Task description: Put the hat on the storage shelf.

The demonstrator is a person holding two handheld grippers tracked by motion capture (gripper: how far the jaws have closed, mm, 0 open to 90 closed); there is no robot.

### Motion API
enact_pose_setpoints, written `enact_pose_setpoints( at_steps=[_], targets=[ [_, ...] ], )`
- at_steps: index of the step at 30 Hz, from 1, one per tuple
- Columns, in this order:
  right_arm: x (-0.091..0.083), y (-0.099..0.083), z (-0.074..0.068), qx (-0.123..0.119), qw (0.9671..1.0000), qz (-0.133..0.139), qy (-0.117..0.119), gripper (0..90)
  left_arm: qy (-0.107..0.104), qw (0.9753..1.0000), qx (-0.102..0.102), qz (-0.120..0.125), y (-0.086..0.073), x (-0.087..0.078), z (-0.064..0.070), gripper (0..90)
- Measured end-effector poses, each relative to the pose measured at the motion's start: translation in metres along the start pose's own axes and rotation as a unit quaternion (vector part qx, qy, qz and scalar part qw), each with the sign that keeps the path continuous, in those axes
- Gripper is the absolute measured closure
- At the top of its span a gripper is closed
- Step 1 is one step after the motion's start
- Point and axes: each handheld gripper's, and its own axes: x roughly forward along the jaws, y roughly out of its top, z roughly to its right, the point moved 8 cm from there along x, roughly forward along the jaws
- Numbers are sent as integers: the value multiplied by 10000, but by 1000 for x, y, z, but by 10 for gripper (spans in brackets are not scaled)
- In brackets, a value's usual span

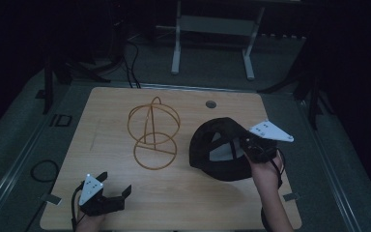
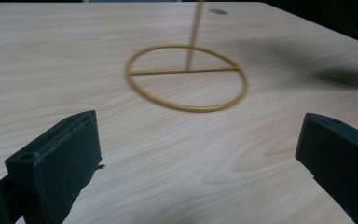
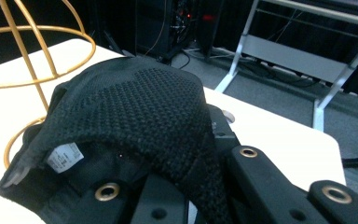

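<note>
A black knit cap (image 1: 220,147) lies on the right half of the wooden table (image 1: 183,198). My right gripper (image 1: 249,145) is shut on the cap's right edge; in the right gripper view the cap (image 3: 135,112) drapes over the jaws, with a white label (image 3: 65,157) showing inside. A gold wire hat stand (image 1: 153,133) stands upright at the table's middle, its round base (image 2: 187,77) ahead of my left gripper (image 2: 198,154). The left gripper (image 1: 114,186) rests open near the front left edge, nothing between its jaws.
A small round hole (image 1: 211,104) sits near the table's far edge. A white metal frame (image 1: 212,38) stands on the floor beyond the table. Cables (image 1: 43,170) lie on the floor at the left. The surroundings are dark.
</note>
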Motion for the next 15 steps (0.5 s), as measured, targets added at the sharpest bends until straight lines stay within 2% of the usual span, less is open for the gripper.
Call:
enact_pose_setpoints(
  at_steps=[3, 7, 9, 15],
  targets=[
    [-7, 3, -1, 10, 10000, 87, 26, 884, -273, 9993, 230, -62, 4, 3, 21, 4],
    [-15, 3, -7, -6, 9998, 169, 88, 884, -702, 9970, 291, -123, 10, 9, 49, 4],
    [-17, 2, -10, -17, 9998, 174, 129, 884, -865, 9953, 407, -175, 13, 12, 61, 10],
    [-19, -3, -18, -31, 9996, 172, 229, 884, -1217, 9915, 428, -160, 27, 23, 86, 11]
  ],
)
